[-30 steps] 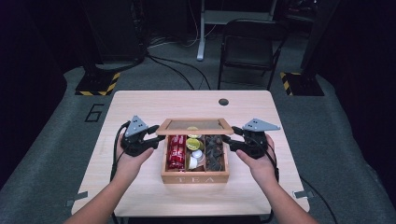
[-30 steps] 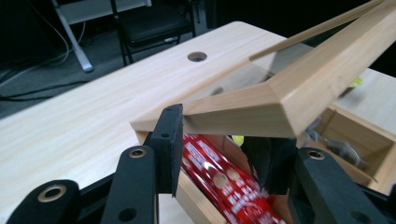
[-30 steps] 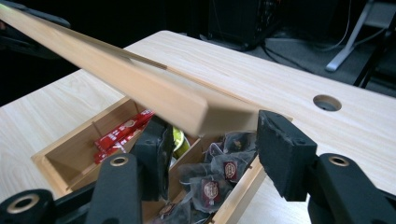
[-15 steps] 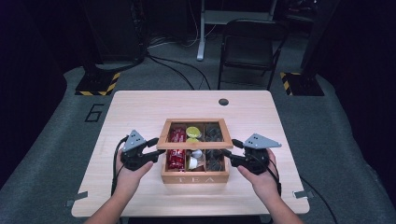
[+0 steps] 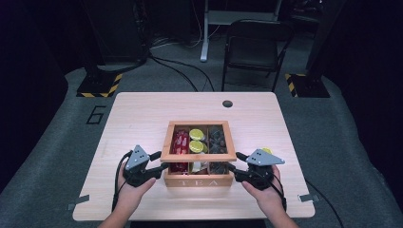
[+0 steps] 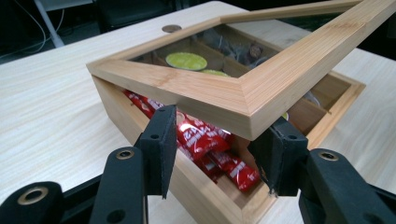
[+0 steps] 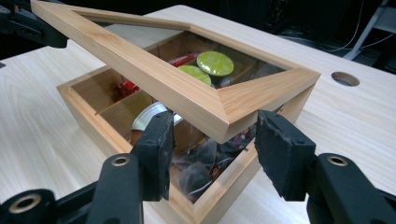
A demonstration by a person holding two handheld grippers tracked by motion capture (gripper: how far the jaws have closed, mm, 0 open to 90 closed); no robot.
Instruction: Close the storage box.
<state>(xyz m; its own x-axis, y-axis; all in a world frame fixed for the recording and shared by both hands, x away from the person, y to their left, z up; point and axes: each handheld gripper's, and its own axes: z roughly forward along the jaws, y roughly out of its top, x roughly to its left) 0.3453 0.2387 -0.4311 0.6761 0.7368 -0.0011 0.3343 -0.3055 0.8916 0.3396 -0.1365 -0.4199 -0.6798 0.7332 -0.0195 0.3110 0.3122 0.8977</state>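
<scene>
pale wood everywhere: looking down on a rectangular light-wood tea box (image 5: 198, 181) with divided compartments, set near the front middle of a light wooden table (image 5: 142, 114). showing red foil sachets (image 5: 179, 142) in the left compartment, round yellow-green-topped capsules (image 5: 196, 134) in the middle one, and dark wrapped pouches (image 5: 217, 137) on the right. carrying a glass-paned wooden frame lid (image 5: 198, 156), tilted, raised at the near side and meeting the box at the far side.

flanking the box at its front corners with the black two-jaw left gripper (image 5: 164, 166) and the black two-jaw right gripper (image 5: 230, 166), each in a hand. straddling the lid's near left corner (image 6: 247, 112) with the left jaws, which have just been opening, pads not pressing on the wood. straddling the near right corner (image 7: 224, 112) with the right jaws, pad tops right at the lid's underside; cannot tell whether clenched on it or merely under it.
</scene>
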